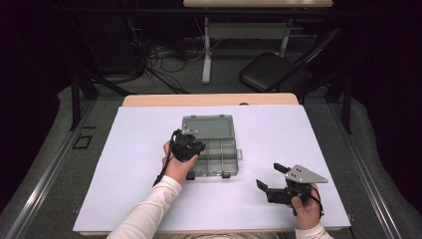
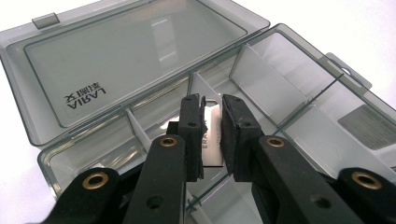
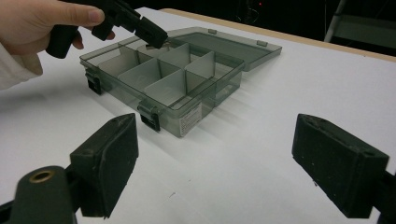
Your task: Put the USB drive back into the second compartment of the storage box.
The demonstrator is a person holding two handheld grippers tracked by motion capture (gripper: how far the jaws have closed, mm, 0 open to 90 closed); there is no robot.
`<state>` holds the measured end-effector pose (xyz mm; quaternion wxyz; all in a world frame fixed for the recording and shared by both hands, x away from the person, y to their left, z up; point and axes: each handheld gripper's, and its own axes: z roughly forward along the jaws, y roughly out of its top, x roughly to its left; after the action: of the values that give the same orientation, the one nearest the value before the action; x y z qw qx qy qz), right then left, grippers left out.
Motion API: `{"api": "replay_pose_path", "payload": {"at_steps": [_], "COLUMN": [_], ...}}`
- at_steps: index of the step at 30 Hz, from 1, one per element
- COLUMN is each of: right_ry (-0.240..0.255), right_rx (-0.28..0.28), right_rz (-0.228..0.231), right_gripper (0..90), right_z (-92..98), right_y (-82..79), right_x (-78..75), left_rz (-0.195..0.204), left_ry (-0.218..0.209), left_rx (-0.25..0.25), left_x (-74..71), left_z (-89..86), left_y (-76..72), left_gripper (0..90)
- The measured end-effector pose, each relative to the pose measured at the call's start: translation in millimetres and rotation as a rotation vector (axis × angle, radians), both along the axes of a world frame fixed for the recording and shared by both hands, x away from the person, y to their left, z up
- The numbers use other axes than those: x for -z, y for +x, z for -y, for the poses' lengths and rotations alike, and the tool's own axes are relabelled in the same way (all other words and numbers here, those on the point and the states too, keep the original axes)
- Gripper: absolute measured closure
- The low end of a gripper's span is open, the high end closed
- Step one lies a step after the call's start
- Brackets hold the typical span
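Note:
A smoky clear compartment box (image 1: pixel 221 158) lies open in the middle of the white table, its lid (image 1: pixel 208 127) flat behind it. My left gripper (image 1: pixel 191 147) hovers over the box's left rear compartments (image 2: pixel 299 100). Its jaws (image 2: pixel 211 105) are shut on a small white labelled piece (image 2: pixel 212 140), held upright just above a divider. In the right gripper view the same box (image 3: pixel 210 100) has bare compartments, and the left gripper (image 3: pixel 152 32) dips into its far corner. My right gripper (image 1: pixel 268 175) rests near the table's front right, open (image 3: pixel 215 154), with nothing between its pads.
The white tabletop (image 1: pixel 139 164) has bare room left, right and in front of the box. Beyond the table's far edge are a black chair (image 1: pixel 273 72), a second table's legs (image 1: pixel 206 50) and floor cables (image 1: pixel 164 55).

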<state>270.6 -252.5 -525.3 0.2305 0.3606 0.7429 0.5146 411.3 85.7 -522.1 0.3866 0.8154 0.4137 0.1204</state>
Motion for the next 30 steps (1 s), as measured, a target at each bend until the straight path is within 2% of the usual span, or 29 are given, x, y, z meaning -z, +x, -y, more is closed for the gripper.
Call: {"api": "replay_pose_path", "payload": {"at_steps": [10,16,24,30], "right_ry": [-0.002,-0.002,0.003,0.01], "right_rx": [0.0,0.0,0.004,0.009], "right_rz": [-0.002,-0.001,-0.011,-0.014], "right_gripper": [14.3,14.3,14.3,14.3], "right_z": [0.0,0.3,2.4,3.0], "right_y": [0.0,0.0,0.3,-0.1], "right_x": [0.0,0.1,1.2,0.9], "left_rz": [0.006,-0.004,-0.011,-0.004], "left_ry": [0.005,0.007,0.005,-0.003], "left_rx": [-0.007,0.003,-0.01,-0.021], "left_x": [1.3,1.1,2.4,1.1], "left_z": [0.9,0.2,-0.2,-2.1], "left_y": [0.4,0.9,3.1,2.9], "left_gripper": [78.8,78.7,78.3,73.5]}}
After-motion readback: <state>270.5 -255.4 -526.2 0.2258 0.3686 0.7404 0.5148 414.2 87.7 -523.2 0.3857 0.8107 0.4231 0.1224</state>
